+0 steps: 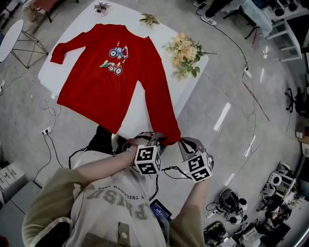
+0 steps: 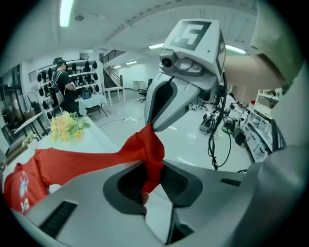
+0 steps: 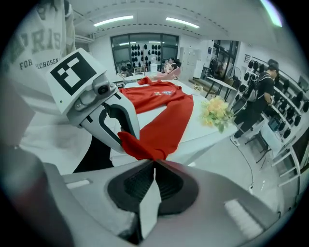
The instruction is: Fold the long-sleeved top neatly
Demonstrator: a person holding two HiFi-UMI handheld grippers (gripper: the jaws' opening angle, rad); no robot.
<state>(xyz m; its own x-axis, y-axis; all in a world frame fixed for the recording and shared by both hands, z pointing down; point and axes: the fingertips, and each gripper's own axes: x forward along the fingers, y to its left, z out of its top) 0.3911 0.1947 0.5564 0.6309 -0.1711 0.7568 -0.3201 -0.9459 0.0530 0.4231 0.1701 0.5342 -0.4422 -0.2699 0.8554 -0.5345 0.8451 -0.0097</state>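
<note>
A red long-sleeved top (image 1: 108, 82) with a cartoon print lies spread face up on the white table (image 1: 193, 79). One sleeve runs down to the near table edge, and its cuff (image 1: 171, 138) is lifted off the edge. My right gripper (image 1: 185, 142) is shut on the tip of that cuff (image 3: 145, 147). My left gripper (image 1: 157, 139) sits close beside it, its jaws closed on the same cuff (image 2: 147, 149), which hangs down between the pads. In the left gripper view the right gripper (image 2: 150, 126) pinches the cloth from above. The other sleeve lies out at the far left.
A bouquet of pale flowers (image 1: 183, 50) lies on the table's right side, near the sleeve. Two small plants (image 1: 149, 19) (image 1: 101, 6) stand at the far edge. Cables (image 1: 50, 144) trail on the floor. A person (image 3: 263, 91) stands beyond the table.
</note>
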